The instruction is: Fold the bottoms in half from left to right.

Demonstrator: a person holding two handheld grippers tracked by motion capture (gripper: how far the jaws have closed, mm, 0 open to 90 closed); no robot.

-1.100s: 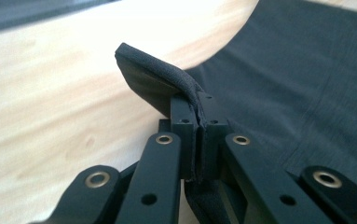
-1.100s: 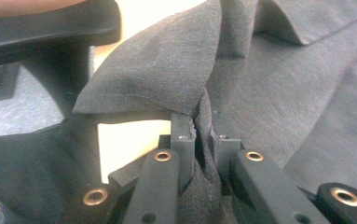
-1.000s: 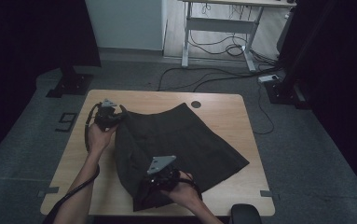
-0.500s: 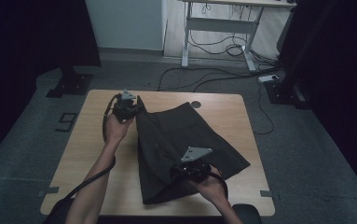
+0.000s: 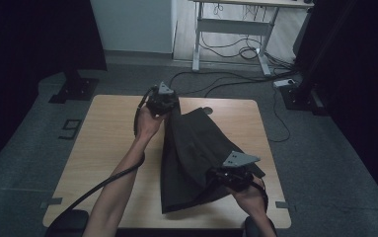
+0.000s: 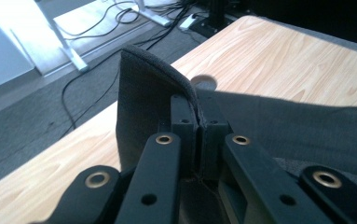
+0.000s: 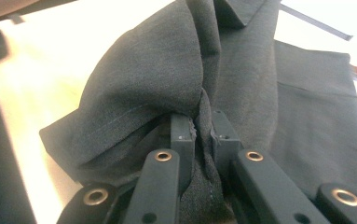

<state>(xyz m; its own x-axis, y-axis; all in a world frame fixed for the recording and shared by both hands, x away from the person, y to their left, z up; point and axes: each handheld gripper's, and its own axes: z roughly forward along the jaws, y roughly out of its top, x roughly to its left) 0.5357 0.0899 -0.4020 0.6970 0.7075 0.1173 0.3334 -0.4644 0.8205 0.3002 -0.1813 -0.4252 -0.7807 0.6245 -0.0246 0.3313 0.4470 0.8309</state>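
left tool clamps dark cloth far edge | right tool clamps near edge | cloth stretched between

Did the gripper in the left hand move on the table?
Yes. The left gripper, shut on the dark grey cloth, went from the wooden table's left edge toward its far middle, nearer the round hole.

My left tool sits upper centre of the frame, arm stretched forward, jaws clamped; my right tool lower right, clamped too.
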